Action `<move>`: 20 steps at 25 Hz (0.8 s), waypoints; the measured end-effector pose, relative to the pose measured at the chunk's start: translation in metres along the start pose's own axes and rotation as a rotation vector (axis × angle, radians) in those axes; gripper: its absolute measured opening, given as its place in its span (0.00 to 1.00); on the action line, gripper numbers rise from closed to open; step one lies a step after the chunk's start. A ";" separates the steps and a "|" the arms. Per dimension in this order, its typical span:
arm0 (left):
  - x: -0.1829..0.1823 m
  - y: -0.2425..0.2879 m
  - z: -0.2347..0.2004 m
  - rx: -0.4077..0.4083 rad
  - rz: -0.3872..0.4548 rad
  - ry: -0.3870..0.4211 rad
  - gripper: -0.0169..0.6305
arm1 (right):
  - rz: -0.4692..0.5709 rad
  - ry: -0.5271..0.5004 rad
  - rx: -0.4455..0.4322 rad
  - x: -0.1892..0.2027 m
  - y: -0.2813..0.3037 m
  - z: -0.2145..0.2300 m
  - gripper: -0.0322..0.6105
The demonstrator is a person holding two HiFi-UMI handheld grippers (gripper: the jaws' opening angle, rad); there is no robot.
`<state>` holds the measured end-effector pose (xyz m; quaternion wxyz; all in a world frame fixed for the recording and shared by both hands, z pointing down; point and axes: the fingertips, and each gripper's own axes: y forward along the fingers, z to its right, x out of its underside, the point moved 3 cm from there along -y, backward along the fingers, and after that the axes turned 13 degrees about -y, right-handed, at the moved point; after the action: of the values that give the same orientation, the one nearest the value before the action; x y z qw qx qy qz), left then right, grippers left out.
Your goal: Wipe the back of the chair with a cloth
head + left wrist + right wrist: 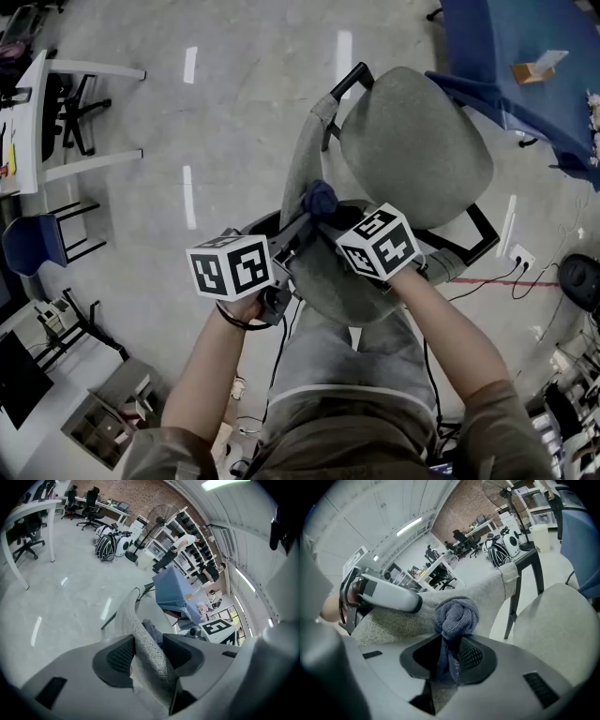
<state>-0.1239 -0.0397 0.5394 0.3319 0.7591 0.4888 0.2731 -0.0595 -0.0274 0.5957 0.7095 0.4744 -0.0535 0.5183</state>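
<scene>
**Grey fabric chair [417, 141] seen from above, with a person standing behind it.** Markings: black-and-white square patterns are showing on the cubes [230, 267] riding on each gripper.

The left gripper [149, 649] is clamping the backrest [302, 164] at its top edge, with its pads pressing the fabric from both sides. The right gripper [449, 657] is pinching a blue cloth [456, 613]. The cloth's knotted bunch is sticking out past the jaw tips along their line. It is resting against the backrest fabric, near the left gripper.

In the head view, the backrest's top edge is running away from the person toward a black bar [352, 80].

Bare floor [234, 103] is lying open on the chair's left. A blue table [525, 56] is standing near the chair's right, and cables [487, 281] are trailing across the floor on that side.
</scene>
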 end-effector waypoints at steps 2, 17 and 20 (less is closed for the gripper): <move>0.001 0.001 0.000 -0.004 -0.001 -0.003 0.35 | 0.004 -0.005 -0.024 0.003 -0.003 -0.009 0.21; 0.002 -0.002 -0.001 -0.073 0.016 0.044 0.33 | -0.052 -0.143 -0.244 0.035 -0.075 -0.098 0.20; 0.003 -0.003 -0.001 -0.103 0.019 0.068 0.33 | -0.078 -0.146 -0.311 0.048 -0.094 -0.109 0.20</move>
<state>-0.1254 -0.0359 0.5380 0.3511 0.7360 0.4779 0.3265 -0.0093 0.0842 0.5058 0.7881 0.3971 -0.1660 0.4402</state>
